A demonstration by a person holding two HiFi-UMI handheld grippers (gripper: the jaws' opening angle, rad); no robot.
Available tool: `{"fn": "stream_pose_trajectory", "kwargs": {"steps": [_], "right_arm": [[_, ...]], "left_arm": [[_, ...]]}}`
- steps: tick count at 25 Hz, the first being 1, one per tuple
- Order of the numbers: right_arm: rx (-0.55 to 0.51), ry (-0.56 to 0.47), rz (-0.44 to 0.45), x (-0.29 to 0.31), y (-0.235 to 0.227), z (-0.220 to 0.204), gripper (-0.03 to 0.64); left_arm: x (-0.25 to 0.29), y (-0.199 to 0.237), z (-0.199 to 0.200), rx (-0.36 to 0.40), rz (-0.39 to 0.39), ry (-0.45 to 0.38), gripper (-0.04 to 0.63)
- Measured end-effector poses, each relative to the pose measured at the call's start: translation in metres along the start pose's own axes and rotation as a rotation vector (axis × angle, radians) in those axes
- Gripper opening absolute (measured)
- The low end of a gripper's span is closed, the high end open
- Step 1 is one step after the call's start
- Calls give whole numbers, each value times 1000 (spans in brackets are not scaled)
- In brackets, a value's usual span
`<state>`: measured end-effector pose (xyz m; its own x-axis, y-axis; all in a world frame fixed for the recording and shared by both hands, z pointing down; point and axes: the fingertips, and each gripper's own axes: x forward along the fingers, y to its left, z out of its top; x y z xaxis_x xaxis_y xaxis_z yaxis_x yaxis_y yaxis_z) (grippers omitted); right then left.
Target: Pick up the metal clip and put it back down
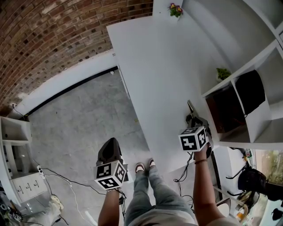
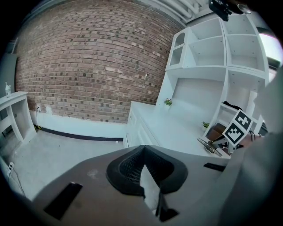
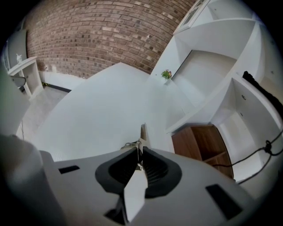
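The metal clip (image 1: 190,107) is a thin silver piece sticking out forward from my right gripper (image 1: 193,118), which is shut on it over the near right part of the white table (image 1: 154,66). In the right gripper view the clip (image 3: 142,133) pokes out between the closed pads (image 3: 152,170). The left gripper view shows the clip (image 2: 209,145) and the right gripper (image 2: 217,148) from the side, low over the table top. My left gripper (image 1: 110,142) hangs over the floor to the left of the table, shut with nothing in it; its pads (image 2: 128,170) meet at the tip.
A small flower pot (image 1: 175,9) stands at the table's far end and a green plant (image 1: 223,73) by the white shelving (image 1: 265,62). A wooden cubby (image 1: 225,110) and a black item (image 1: 250,91) sit right of the clip. Cables (image 1: 66,181) lie on the grey floor.
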<state>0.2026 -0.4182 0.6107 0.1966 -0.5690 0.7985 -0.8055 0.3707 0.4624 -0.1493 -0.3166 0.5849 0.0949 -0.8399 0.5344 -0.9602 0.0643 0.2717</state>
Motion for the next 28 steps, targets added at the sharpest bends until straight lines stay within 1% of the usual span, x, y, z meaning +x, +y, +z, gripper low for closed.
{"fn": "stream_pose_trajectory", "kwargs": {"steps": [4, 9, 16, 28], "right_arm": [[14, -7, 39, 3, 8, -1, 50], [24, -15, 59, 3, 9, -1, 57], [27, -23, 68, 1, 10, -1, 61], [49, -82, 103, -13, 12, 6, 72]], "left_arm": [[1, -2, -4, -1, -5, 9, 11], [1, -4, -6, -4, -10, 14, 11], [-2, -6, -3, -1, -8, 11, 11], [-11, -13, 3, 17, -14, -4, 11]]}}
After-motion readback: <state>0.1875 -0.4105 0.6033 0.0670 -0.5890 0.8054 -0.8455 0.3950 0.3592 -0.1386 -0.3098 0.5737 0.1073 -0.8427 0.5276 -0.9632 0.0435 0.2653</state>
